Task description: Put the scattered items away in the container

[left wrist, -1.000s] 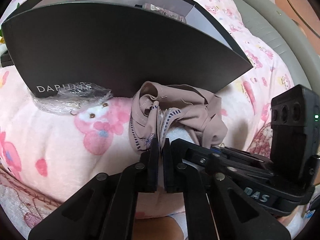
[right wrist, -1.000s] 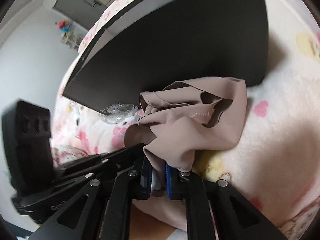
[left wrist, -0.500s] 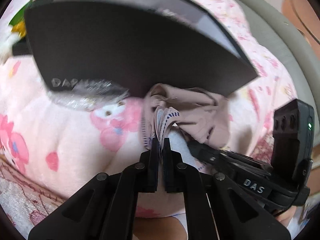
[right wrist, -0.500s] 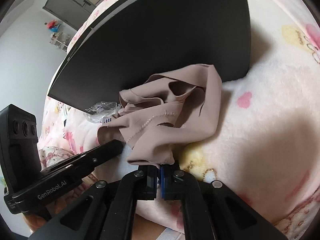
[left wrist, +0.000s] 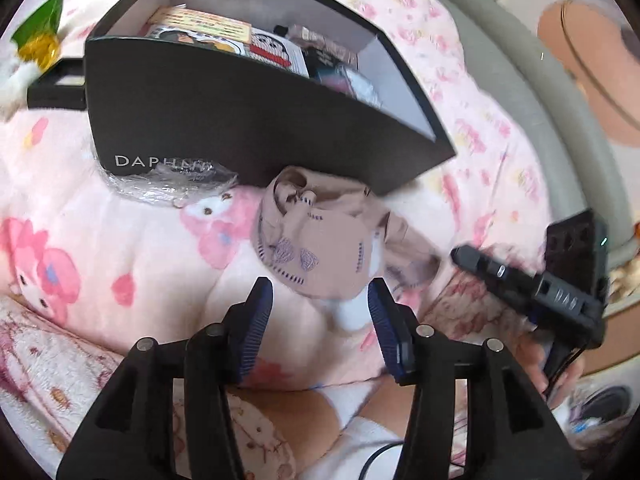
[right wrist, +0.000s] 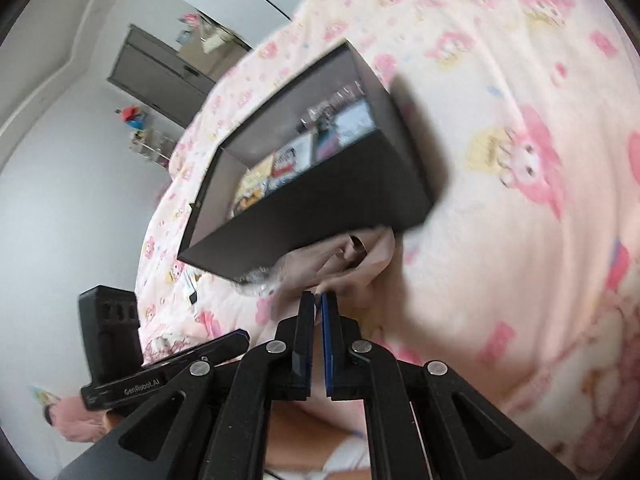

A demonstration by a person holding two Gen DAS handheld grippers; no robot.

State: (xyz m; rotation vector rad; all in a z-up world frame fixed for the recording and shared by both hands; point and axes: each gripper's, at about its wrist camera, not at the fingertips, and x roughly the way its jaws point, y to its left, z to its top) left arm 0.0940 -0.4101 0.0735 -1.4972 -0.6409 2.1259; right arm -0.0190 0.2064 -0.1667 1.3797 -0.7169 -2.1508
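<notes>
Cloth [left wrist: 320,248] just beyond left gripper [left wrist: 320,304]

Box lettering [left wrist: 160,161]: partly covered by crumpled clear plastic wrap [left wrist: 168,188]; the last letters cannot be read.
Box contents [right wrist: 304,160]: blurred, packets not told apart.
Beige cloth [right wrist: 352,256]: smeared by blur, its lower edge hidden behind the right gripper [right wrist: 318,300].

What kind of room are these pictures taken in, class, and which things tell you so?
Most likely a bedroom. A soft pink cartoon-print blanket covers a bed with a padded grey edge, and a cupboard stands against the white wall behind.
</notes>
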